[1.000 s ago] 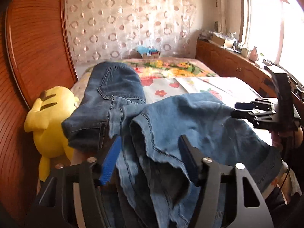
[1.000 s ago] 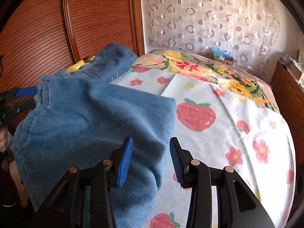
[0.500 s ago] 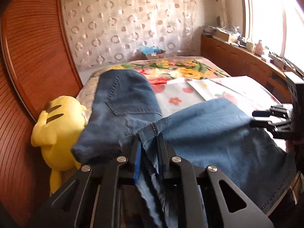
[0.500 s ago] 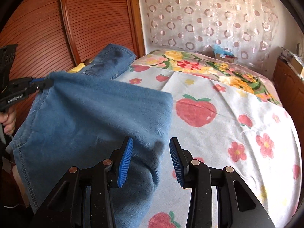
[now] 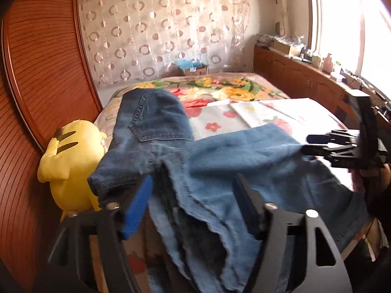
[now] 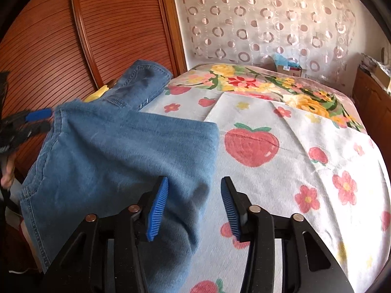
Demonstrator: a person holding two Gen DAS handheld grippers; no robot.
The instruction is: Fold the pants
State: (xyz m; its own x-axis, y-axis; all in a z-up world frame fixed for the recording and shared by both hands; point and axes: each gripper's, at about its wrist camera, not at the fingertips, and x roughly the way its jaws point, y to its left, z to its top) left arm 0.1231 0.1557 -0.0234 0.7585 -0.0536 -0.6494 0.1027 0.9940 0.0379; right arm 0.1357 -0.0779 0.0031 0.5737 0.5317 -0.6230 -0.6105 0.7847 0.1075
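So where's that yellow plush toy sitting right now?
In the left wrist view the yellow plush toy sits at the left edge of the bed, between the wooden headboard and the jeans.

A home bedroom: a bed (image 6: pixel 317 161) with a strawberry-print cover ahead, a yellow plush toy (image 5: pixel 70 161) left, a patterned curtain (image 5: pixel 166 31) beyond.

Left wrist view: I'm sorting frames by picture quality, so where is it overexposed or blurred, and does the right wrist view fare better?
Left wrist view: the window at upper right is blown out to white, the jeans near the left tongs are smeared, and the wardrobe edges bow from the fisheye. Right wrist view: evenly lit, no glare, bedspread sharp, with dark corners.
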